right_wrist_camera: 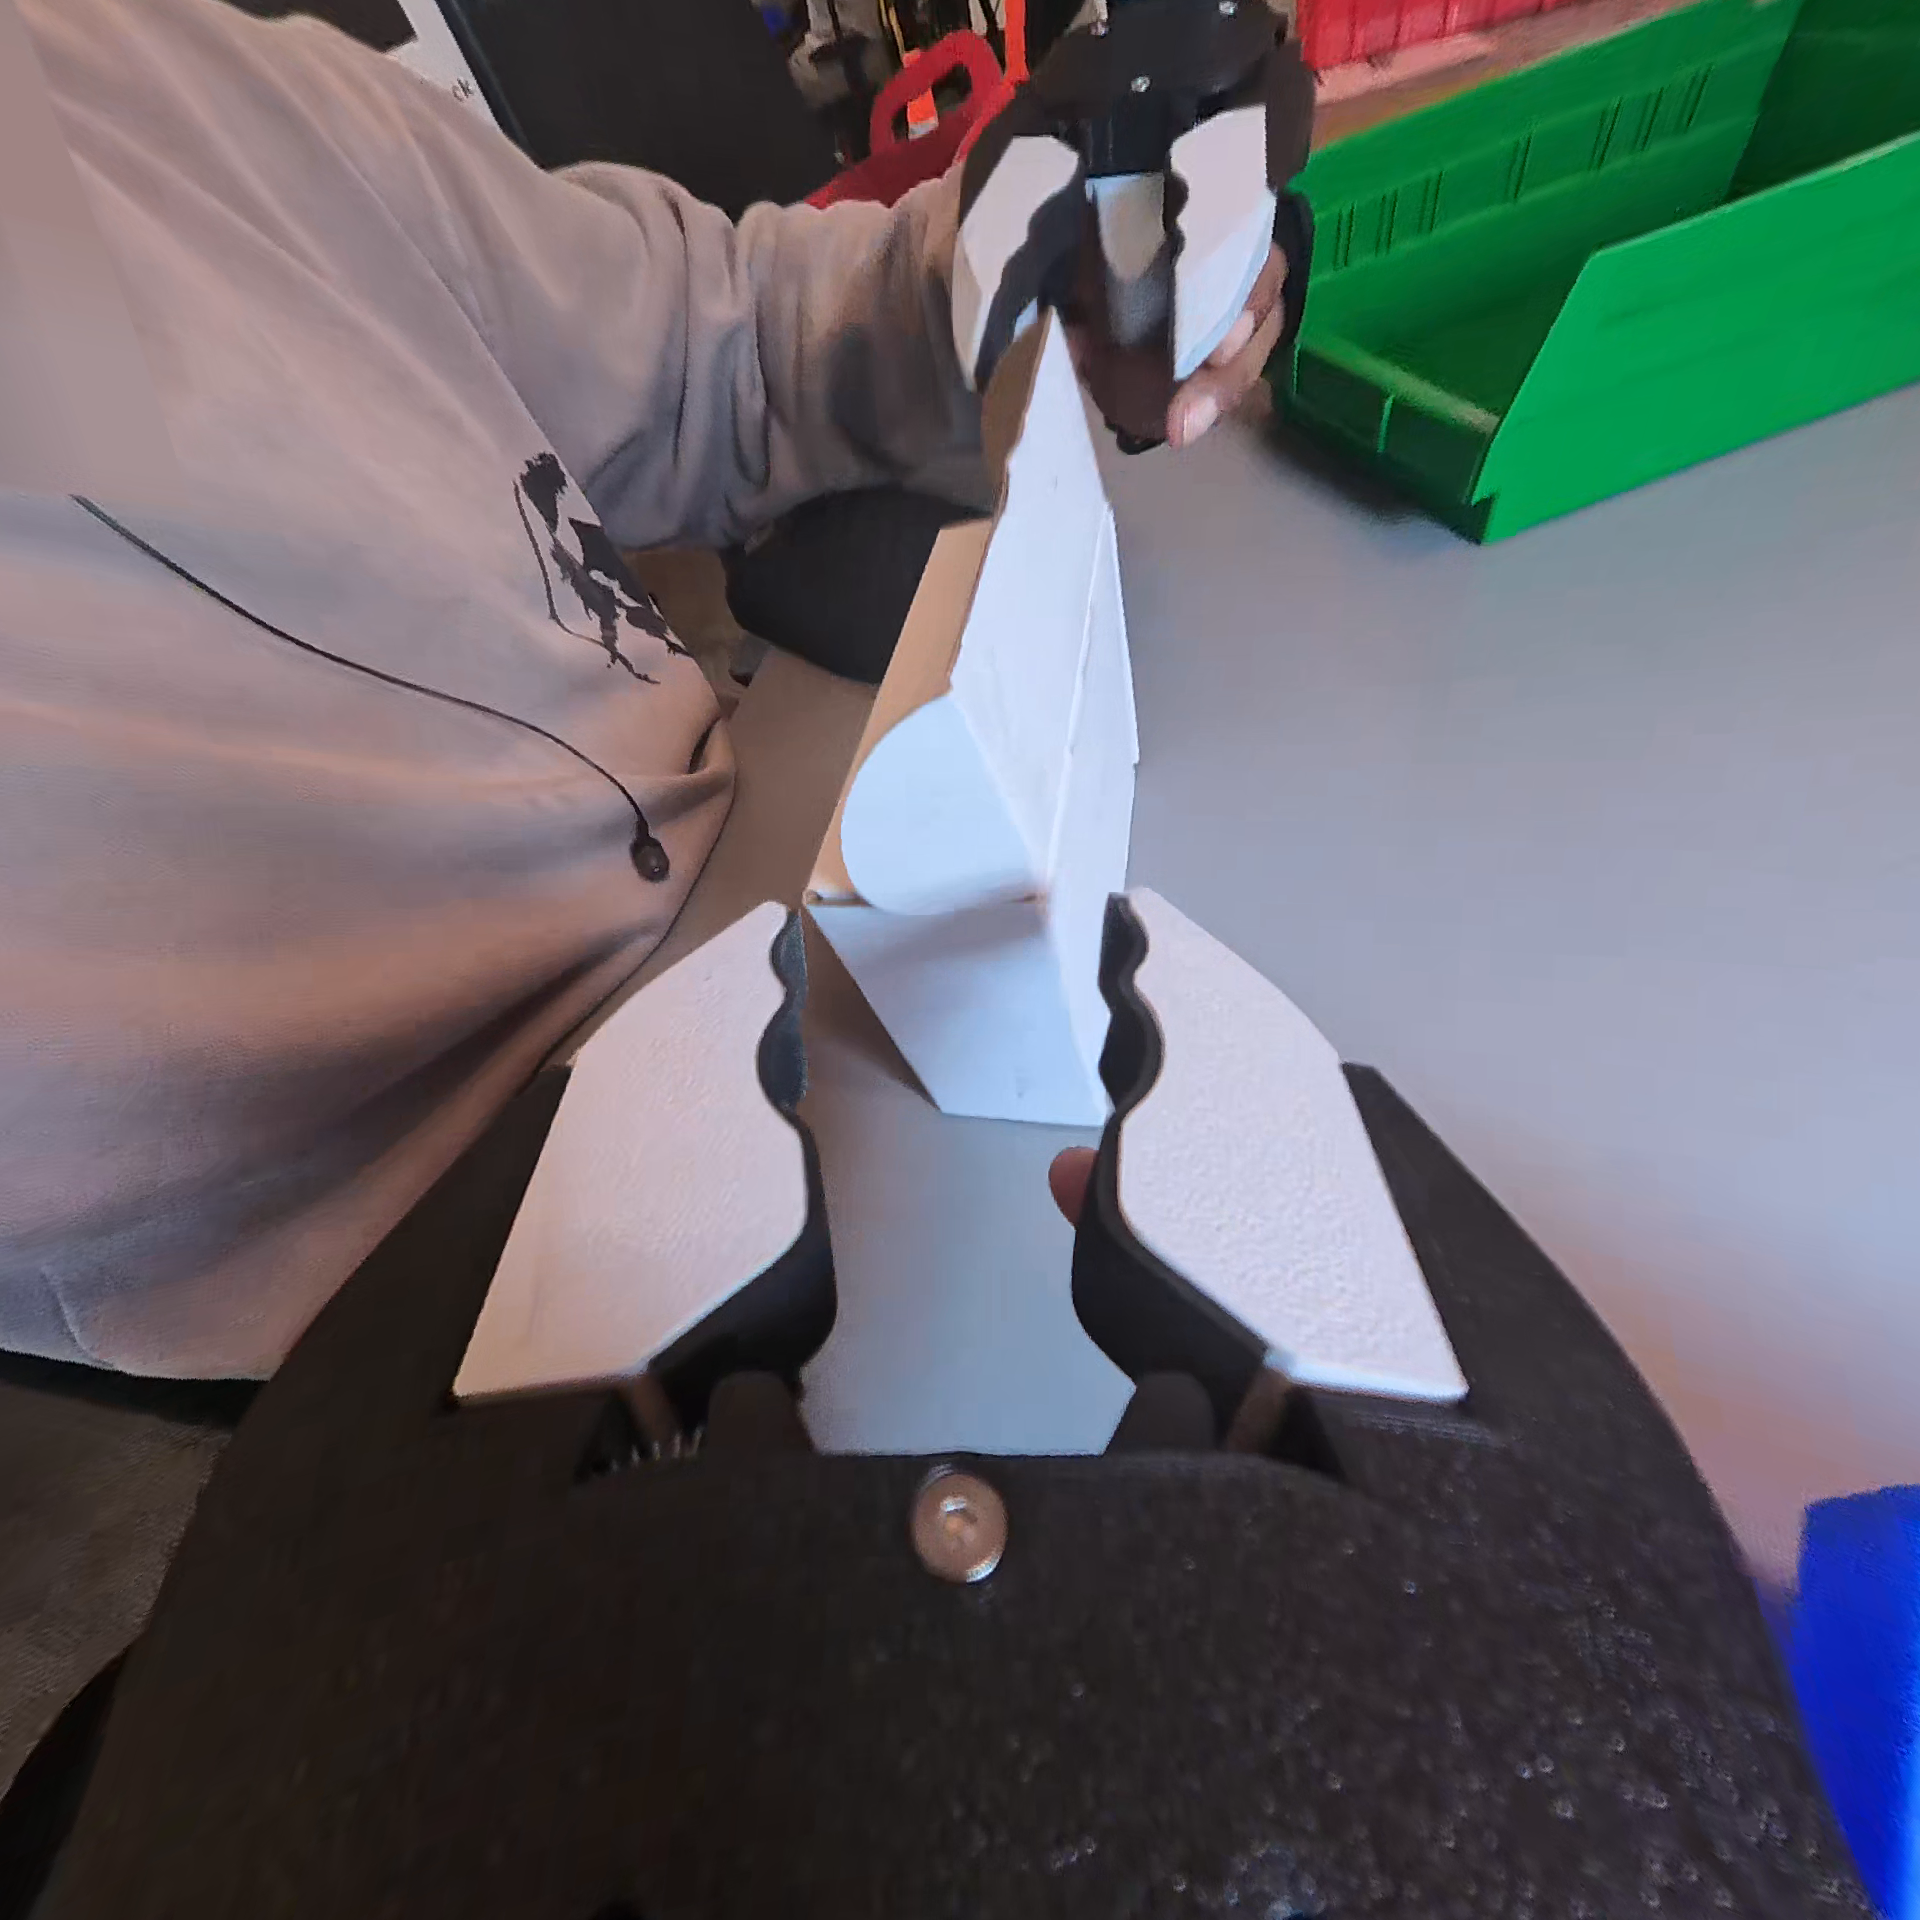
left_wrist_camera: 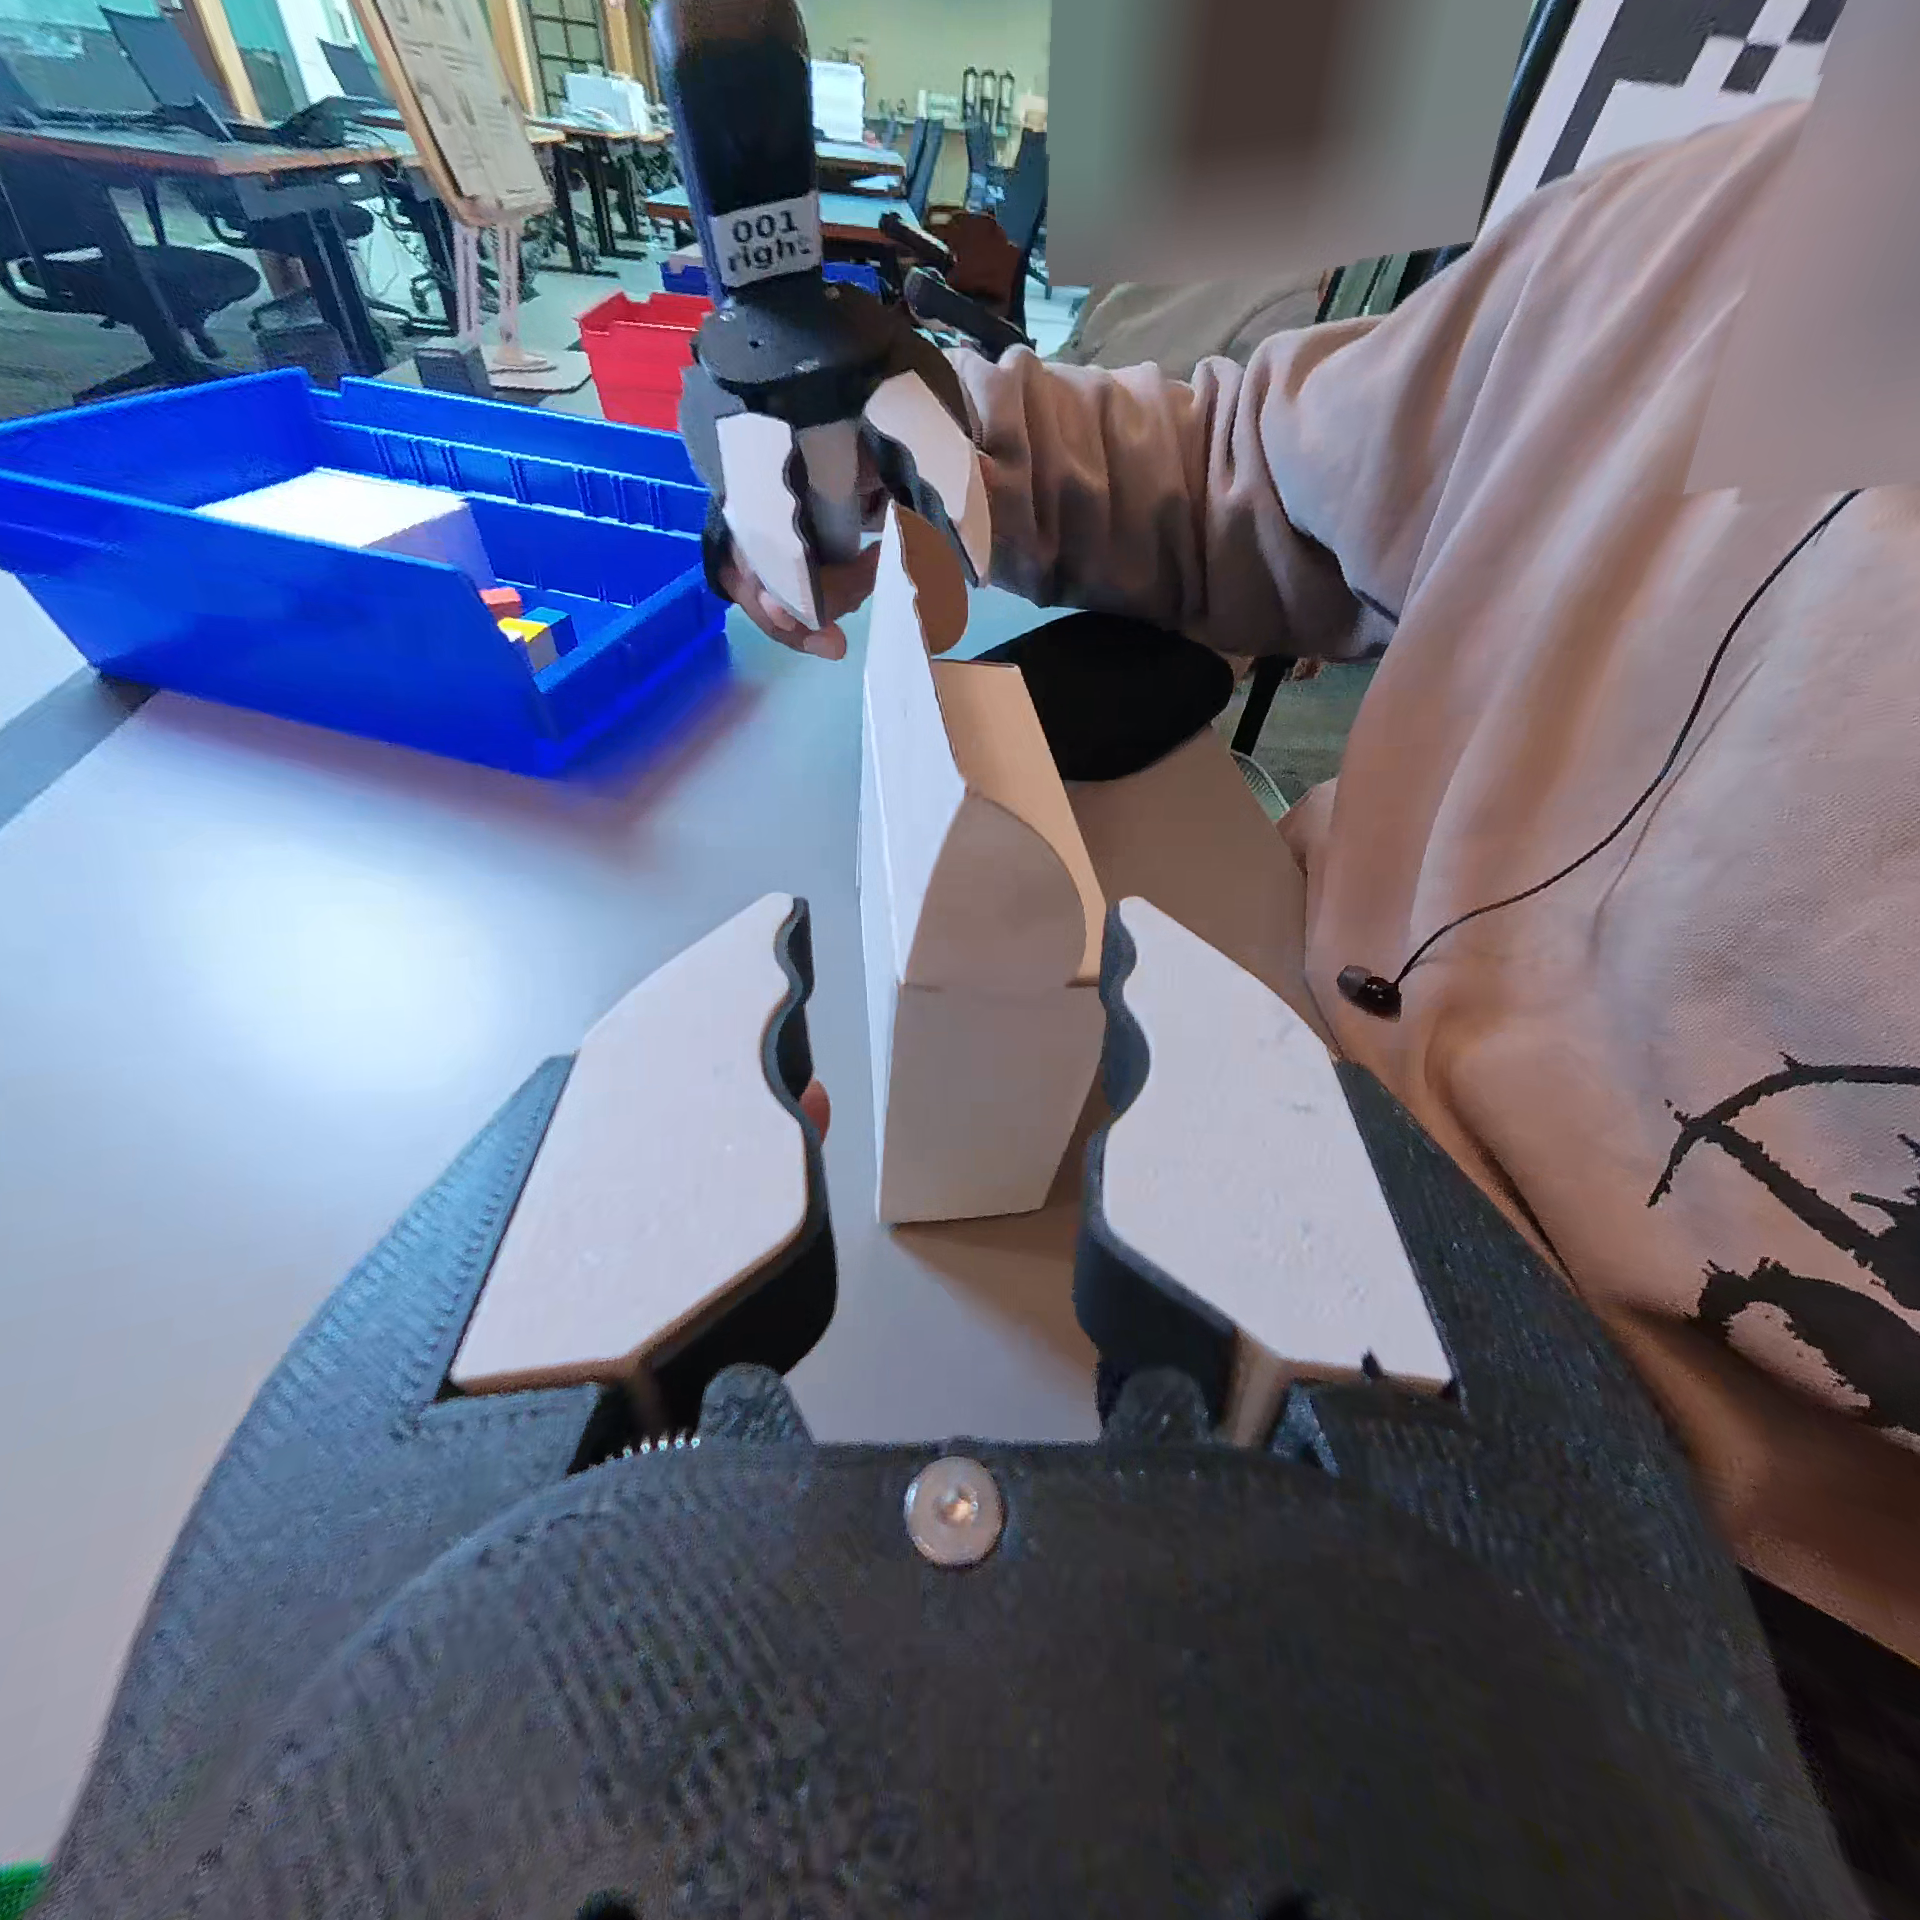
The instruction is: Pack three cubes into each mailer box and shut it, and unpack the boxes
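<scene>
A white mailer box with a brown inside stands on the grey table, its lid raised upright and a rounded side flap showing. My left gripper is open, its fingers on either side of the box's near end. My right gripper is open the same way at the opposite end of the box. Each gripper shows far off in the other's view, the right and the left. Several coloured cubes and a closed white box lie in a blue bin.
A green bin stands on the table beyond the box in the right wrist view. A red bin sits behind the blue one. The person's sleeve and torso are close along the box's inner side at the table edge. The tips of one gripper are about 20 cm away from the tips of the other.
</scene>
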A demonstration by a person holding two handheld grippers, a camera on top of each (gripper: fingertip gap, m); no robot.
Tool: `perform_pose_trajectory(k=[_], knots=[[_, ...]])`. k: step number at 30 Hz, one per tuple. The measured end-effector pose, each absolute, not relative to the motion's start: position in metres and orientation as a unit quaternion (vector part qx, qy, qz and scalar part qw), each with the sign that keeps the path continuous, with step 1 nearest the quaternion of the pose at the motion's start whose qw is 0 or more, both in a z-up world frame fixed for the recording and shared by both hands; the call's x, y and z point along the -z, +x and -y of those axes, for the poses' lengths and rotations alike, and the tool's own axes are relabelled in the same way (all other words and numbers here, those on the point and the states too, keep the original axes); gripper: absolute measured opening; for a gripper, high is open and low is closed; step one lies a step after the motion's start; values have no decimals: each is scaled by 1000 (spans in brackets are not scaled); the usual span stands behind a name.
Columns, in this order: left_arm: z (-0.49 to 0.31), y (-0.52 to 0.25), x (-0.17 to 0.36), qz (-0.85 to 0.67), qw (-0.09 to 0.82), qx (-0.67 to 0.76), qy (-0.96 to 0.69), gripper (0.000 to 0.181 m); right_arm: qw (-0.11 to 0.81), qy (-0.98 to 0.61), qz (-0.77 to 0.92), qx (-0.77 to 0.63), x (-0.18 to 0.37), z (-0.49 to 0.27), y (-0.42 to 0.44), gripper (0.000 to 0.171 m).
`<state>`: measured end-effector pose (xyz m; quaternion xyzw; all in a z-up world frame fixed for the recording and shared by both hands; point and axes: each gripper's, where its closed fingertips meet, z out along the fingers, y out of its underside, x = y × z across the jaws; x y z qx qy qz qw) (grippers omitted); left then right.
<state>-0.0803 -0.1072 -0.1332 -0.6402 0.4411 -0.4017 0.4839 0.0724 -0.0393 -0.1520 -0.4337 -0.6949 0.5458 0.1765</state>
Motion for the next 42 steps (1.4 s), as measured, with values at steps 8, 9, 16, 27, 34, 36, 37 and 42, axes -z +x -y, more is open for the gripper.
perform_pose_trajectory(k=[8,9,16,27,34,36,37,42], knots=[[104,-48,136,-481,464,411,-621,35,167,-410,711,-547,146,52,56,37],[102,-47,136,-478,467,406,-624,34,169,-413,708,-548,145,52,54,36],[99,-46,136,-488,493,349,-630,32,177,-441,683,-555,145,50,52,35],[107,-45,139,-533,507,277,-619,31,248,-415,725,-490,147,59,57,35],[105,-47,141,-531,499,291,-620,31,249,-411,732,-483,150,59,57,35],[106,-48,142,-535,496,289,-620,31,258,-407,739,-470,151,60,56,35],[106,-48,143,-540,497,282,-618,31,265,-405,744,-460,152,59,55,35],[107,-49,148,-561,499,228,-620,32,297,-402,761,-415,154,60,55,35]])
